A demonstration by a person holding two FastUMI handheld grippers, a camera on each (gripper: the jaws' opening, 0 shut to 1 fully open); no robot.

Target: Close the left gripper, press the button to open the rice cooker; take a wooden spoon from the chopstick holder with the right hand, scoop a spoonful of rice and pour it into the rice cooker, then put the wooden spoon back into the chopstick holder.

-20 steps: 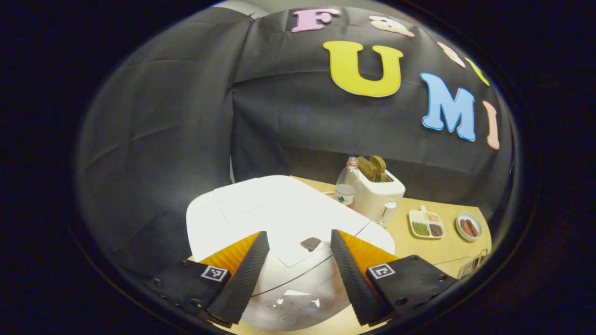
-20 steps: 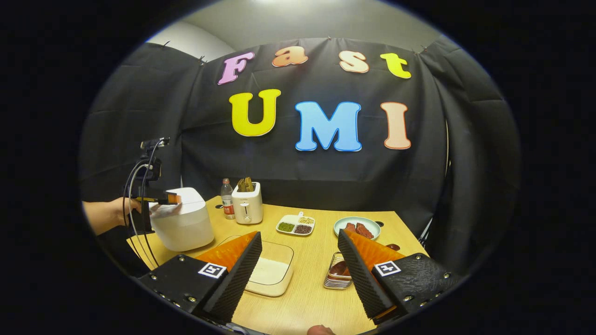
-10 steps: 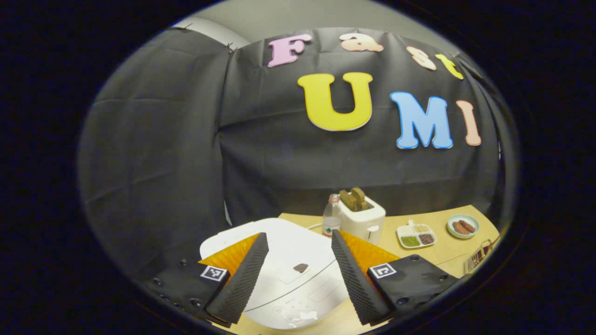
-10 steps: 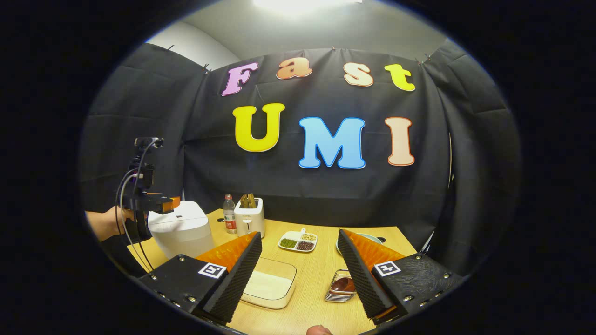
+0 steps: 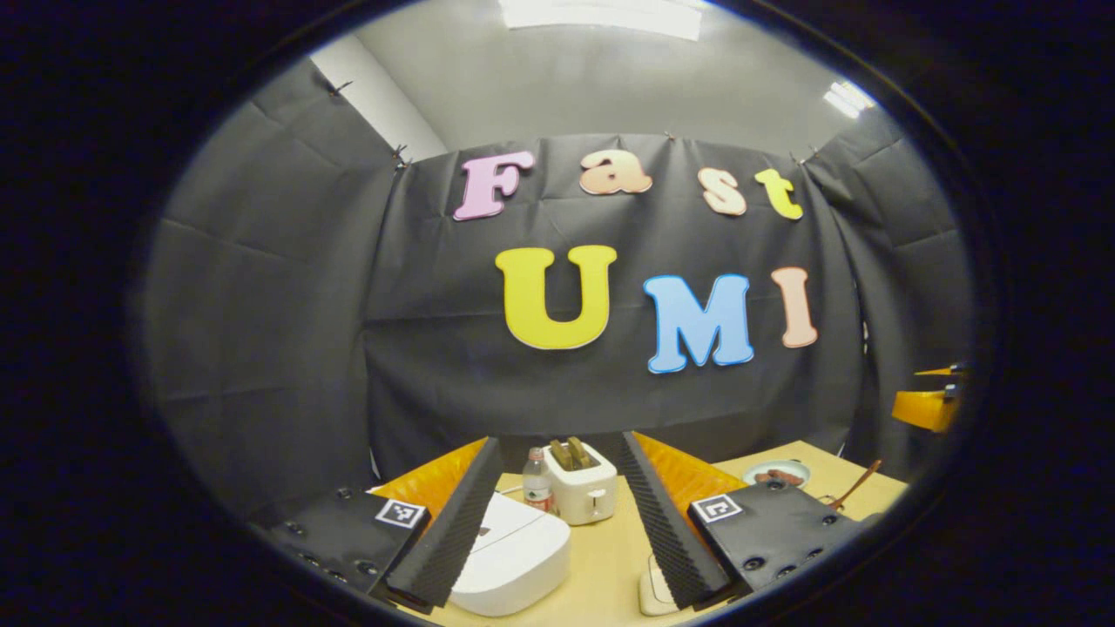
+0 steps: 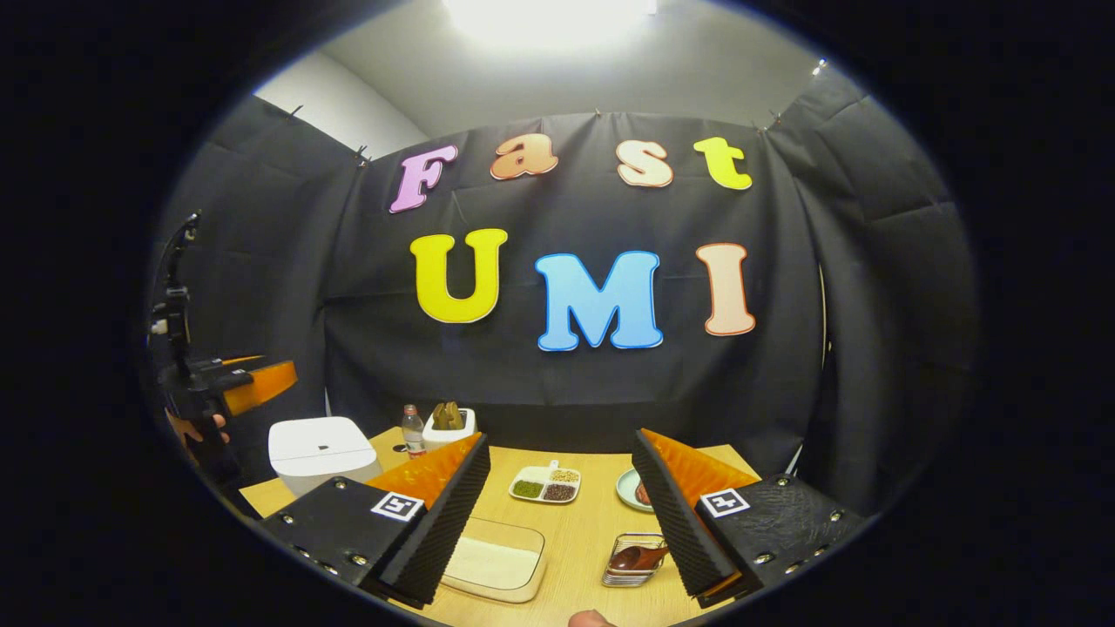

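The white rice cooker (image 5: pixel 510 557) stands with its lid down, low between my left gripper's (image 5: pixel 560 440) open fingers and well below them. In the right gripper view the cooker (image 6: pixel 318 448) sits at the table's left end. Above it, a hand (image 6: pixel 196 427) holds the left gripper (image 6: pixel 253 379). My right gripper (image 6: pixel 561 435) is open and holds nothing. Beneath it lie a clear container of rice (image 6: pixel 492 562) and the wire chopstick holder (image 6: pixel 620 570) with the wooden spoon (image 6: pixel 645 555) in it. The spoon's handle (image 5: pixel 858 483) and the right gripper (image 5: pixel 928 405) show at the far right of the left gripper view.
A toaster (image 6: pixel 446 424) and a water bottle (image 6: pixel 411 431) stand at the back beside the cooker. A divided dish of beans (image 6: pixel 544 483) and a plate of sausages (image 6: pixel 625 489) sit mid-table. Black cloth walls close in the wooden table (image 6: pixel 575 531).
My left gripper has risen and drawn back from the cooker's lid, which now looks small and low. The right gripper has tilted upward a little. The lid stays down.
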